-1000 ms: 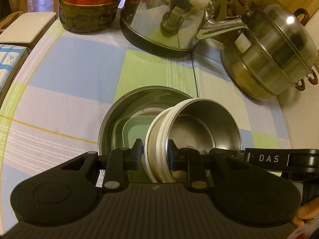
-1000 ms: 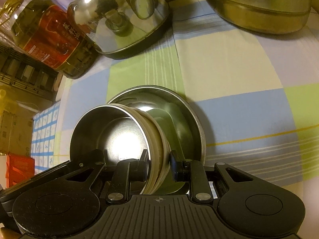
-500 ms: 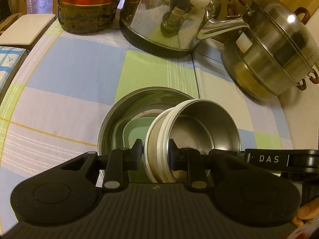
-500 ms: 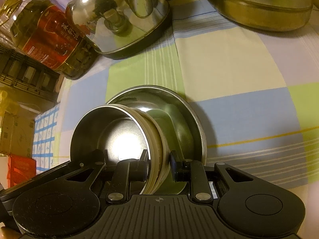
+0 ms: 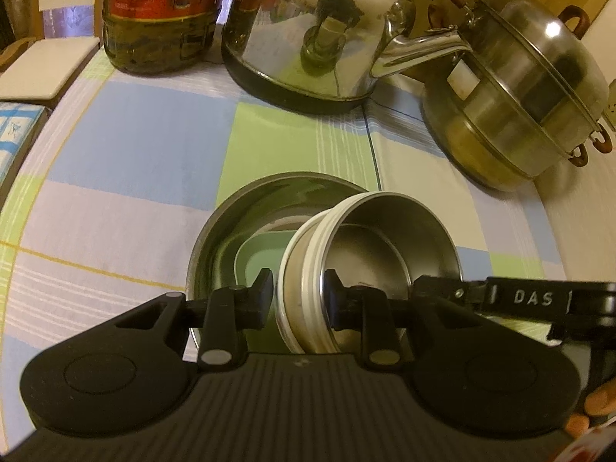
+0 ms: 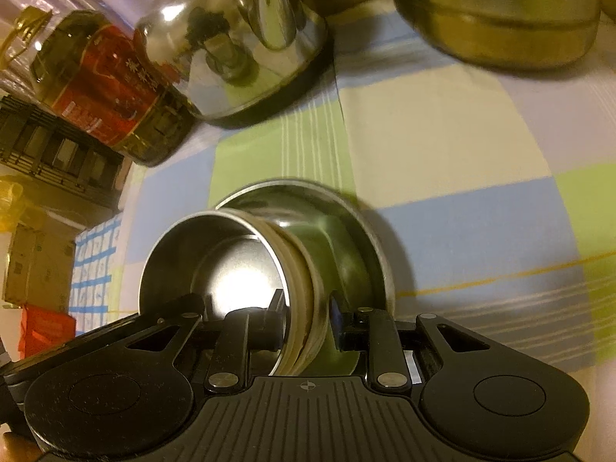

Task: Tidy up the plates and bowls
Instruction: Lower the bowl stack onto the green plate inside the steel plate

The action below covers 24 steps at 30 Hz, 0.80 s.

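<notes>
Both claws (image 5: 298, 294) (image 6: 308, 321) have lifted the bowl (image 5: 385, 254) slightly higher.

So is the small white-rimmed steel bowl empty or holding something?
Empty: the small white-rimmed steel bowl, gripped on opposite walls by both grippers, shows only bare shiny metal inside.

Kettle (image 5: 319, 34) and pot (image 5: 516, 92) behind open tablecloth (image 5: 127, 161)

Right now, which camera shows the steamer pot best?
The left wrist view: the steamer pot shows almost whole, with lid, tiers and handles. The right wrist view shows only its blurred lower wall, cut by the top edge.
</notes>
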### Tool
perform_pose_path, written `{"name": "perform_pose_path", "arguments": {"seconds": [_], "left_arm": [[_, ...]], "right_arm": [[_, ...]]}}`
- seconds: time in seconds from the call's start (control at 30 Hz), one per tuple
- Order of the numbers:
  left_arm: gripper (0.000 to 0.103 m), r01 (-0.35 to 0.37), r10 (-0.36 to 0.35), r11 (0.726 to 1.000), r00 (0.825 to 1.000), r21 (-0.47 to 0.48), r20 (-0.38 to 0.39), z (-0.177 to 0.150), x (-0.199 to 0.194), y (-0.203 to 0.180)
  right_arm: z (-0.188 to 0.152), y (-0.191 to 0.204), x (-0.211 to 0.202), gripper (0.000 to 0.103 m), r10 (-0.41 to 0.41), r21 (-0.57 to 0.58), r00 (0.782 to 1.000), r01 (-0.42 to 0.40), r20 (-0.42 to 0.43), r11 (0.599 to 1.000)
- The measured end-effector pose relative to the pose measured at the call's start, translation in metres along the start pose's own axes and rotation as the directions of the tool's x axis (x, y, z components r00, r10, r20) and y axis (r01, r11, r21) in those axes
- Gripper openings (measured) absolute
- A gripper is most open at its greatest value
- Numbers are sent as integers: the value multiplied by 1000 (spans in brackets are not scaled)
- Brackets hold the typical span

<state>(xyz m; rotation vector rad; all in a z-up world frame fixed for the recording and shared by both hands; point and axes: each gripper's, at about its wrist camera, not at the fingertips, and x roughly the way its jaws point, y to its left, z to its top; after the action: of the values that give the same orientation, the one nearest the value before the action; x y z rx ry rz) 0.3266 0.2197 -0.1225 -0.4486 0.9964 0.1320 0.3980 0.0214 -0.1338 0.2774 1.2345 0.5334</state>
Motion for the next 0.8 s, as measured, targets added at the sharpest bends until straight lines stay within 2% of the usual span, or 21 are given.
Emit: {"name": "perform_pose_path", "arguments": {"seconds": [0.3,0.37,0.4,0.43,0.8], "left_arm": [[24,-30,23,996,997,90,77,1,-26,-8],[16,-20,13,995,997,94,74,2,-26,-9],[11,-2,-4,996,998,88,65,3,-25,-8],[9,15,-20,997,998,78,55,3,-24,-8],[8,24,-24,999,1000,39,1,14,-21,-5]], "right_arm": [[-3,-1,-13,25,54,-31,996,-52,69,998],[-5,-3,-14,24,65,-22,995,-64,79,998],[-5,-4,-14,17,71,-12,994,-71,80,997],[-4,-5,-14,12,77,-4,994,-77,77,997],[11,3,-16,11,33,33,999,-33,-14,999]]}}
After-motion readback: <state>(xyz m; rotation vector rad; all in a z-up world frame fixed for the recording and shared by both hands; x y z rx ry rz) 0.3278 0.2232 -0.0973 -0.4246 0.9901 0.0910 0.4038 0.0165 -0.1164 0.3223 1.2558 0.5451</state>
